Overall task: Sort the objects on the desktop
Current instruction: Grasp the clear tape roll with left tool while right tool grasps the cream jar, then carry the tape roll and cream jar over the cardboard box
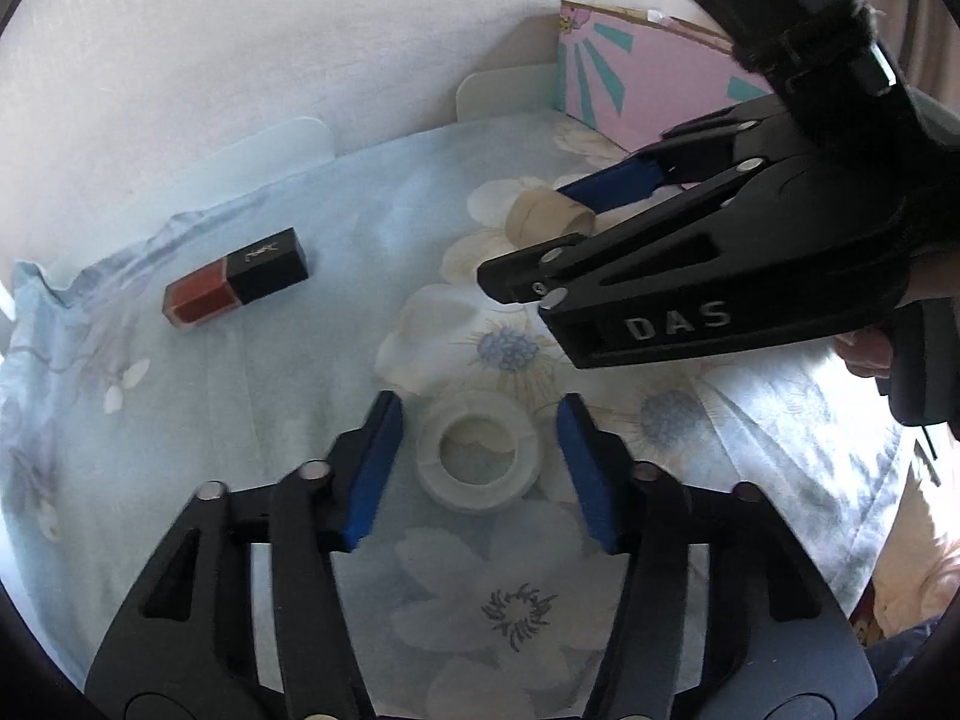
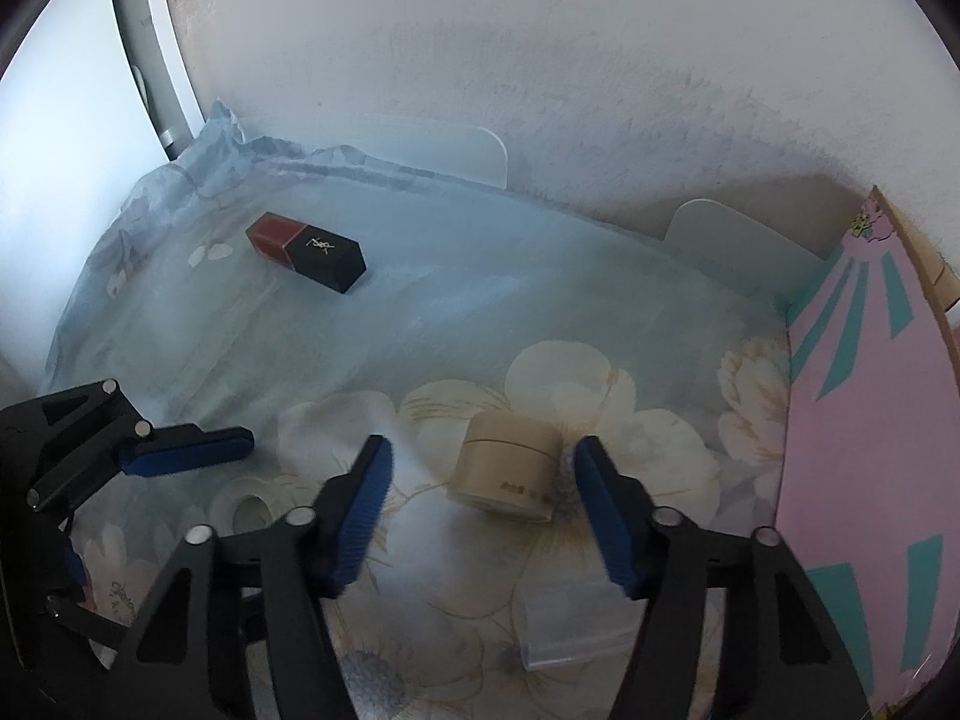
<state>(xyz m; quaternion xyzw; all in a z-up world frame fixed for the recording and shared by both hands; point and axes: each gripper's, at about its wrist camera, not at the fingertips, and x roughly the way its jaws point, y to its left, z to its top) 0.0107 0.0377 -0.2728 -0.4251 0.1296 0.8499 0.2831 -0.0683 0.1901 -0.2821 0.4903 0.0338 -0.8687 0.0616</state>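
Tape roll (image 1: 478, 455) between spread left jaws, beige jar (image 2: 510, 467) between spread right jaws

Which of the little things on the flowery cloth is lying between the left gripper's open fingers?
The white tape roll, lying flat with its hole upward. The beige jar sits between the right gripper's fingers instead, and the black-and-red lipstick lies apart from both.

The counter is covered by a thin, matt floral cloth (image 2: 540, 312), wrinkled at the far edge. Tape roll (image 1: 478, 457): white, matt. Jar (image 2: 507, 471): beige, satin-smooth. Lipstick case (image 1: 237, 285): glossy plastic, black cap, translucent red base. Left claw (image 1: 477, 468) and right claw (image 2: 483, 510): matt black plastic, ribbed blue pads (image 2: 360, 510), bright metal pins.
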